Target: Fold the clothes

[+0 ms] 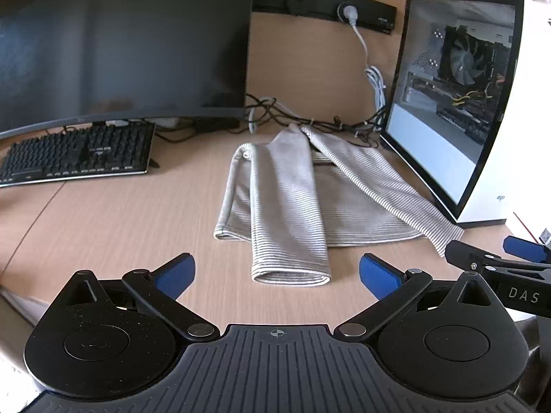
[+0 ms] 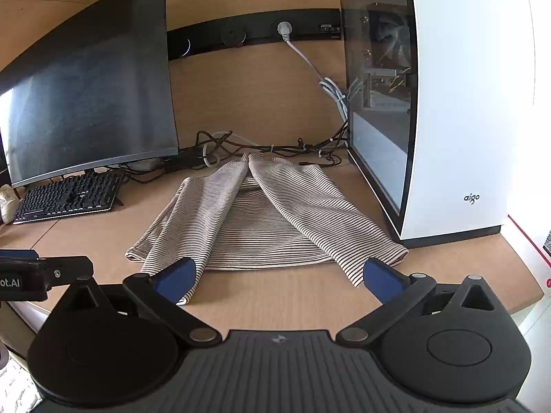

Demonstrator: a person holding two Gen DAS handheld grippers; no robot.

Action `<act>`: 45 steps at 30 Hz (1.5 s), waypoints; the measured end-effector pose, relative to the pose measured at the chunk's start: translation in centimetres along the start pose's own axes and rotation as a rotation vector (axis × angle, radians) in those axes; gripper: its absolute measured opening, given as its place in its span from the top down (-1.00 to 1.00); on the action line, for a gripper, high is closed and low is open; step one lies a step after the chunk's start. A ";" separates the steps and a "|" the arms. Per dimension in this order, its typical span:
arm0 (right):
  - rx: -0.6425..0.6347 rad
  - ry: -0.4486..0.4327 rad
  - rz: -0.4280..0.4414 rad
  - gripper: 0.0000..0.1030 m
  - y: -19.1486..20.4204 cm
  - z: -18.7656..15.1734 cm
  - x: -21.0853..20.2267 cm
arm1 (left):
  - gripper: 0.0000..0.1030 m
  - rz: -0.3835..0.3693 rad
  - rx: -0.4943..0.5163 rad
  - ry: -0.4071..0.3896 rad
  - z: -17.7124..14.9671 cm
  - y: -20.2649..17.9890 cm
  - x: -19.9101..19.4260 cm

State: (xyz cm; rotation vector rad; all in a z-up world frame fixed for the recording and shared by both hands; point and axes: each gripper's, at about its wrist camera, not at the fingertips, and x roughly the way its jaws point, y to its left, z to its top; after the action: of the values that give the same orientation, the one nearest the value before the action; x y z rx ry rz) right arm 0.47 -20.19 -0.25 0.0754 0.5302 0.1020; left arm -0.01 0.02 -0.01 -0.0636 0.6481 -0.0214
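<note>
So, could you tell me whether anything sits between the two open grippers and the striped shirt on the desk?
Nothing visible does. Only bare desk lies between the left gripper and the striped shirt, and the right gripper already reaches the sleeve ends. The keyboard and PC case stand off to the sides.

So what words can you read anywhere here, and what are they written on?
"aigo" on the white computer case, low on its front.
"DAS" on the right gripper body, seen from the left wrist view.
"ot.AI" on the left gripper body, cut off at the picture's edge.
Keyboard key letters: too small to read.
Small marks on the black socket strip: too blurred to read.
</note>
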 end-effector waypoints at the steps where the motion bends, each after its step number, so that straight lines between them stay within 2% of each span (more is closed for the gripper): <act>1: 0.001 0.003 0.001 -1.00 -0.1 0.0 0.0 | -1.00 -0.002 0.000 0.001 0.0 0.1 0.0; 9: -0.017 0.011 0.004 -1.00 0.6 0.1 0.1 | -1.00 -0.016 -0.001 0.008 -0.2 0.4 -0.1; 20: -0.001 0.035 0.053 -1.00 0.1 0.0 0.4 | -1.00 -0.010 -0.005 0.029 -0.6 1.3 0.5; 45: -0.004 0.068 0.067 -1.00 0.4 0.7 2.1 | -1.00 0.005 -0.014 0.070 0.4 1.3 1.8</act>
State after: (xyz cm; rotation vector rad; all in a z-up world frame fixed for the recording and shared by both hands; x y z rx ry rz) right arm 2.61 -19.56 -0.65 0.0857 0.5957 0.1720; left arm 1.69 1.30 -0.86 -0.0750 0.7188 -0.0142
